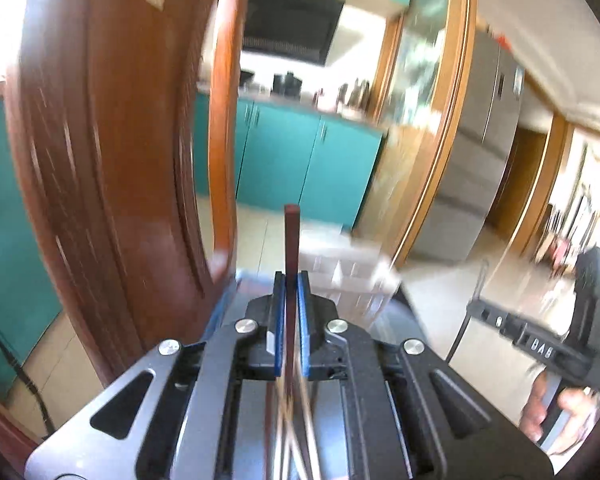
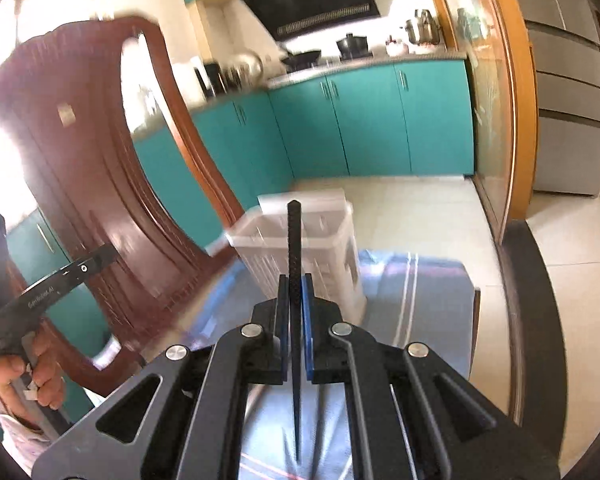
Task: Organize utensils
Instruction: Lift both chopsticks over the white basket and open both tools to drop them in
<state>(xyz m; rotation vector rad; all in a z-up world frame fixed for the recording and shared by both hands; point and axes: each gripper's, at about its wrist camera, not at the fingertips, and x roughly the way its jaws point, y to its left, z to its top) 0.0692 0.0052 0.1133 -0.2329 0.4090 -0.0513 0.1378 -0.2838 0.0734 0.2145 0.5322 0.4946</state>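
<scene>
Above the cloth-covered table (image 2: 420,280) | left gripper (image 1: 291,280) clamped a reddish-brown chopstick (image 1: 291,236) | right gripper (image 2: 295,284) pinched a black textured chopstick (image 2: 294,248) near its thick end | both likely light, stiff, slippery | clear utensil basket (image 2: 340,240) just ahead.

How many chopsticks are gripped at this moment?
2. A reddish-brown chopstick is pinched in the left hand-held gripper; a black chopstick in the right hand-held gripper. More blurred sticks lie below, uncountable.
</scene>
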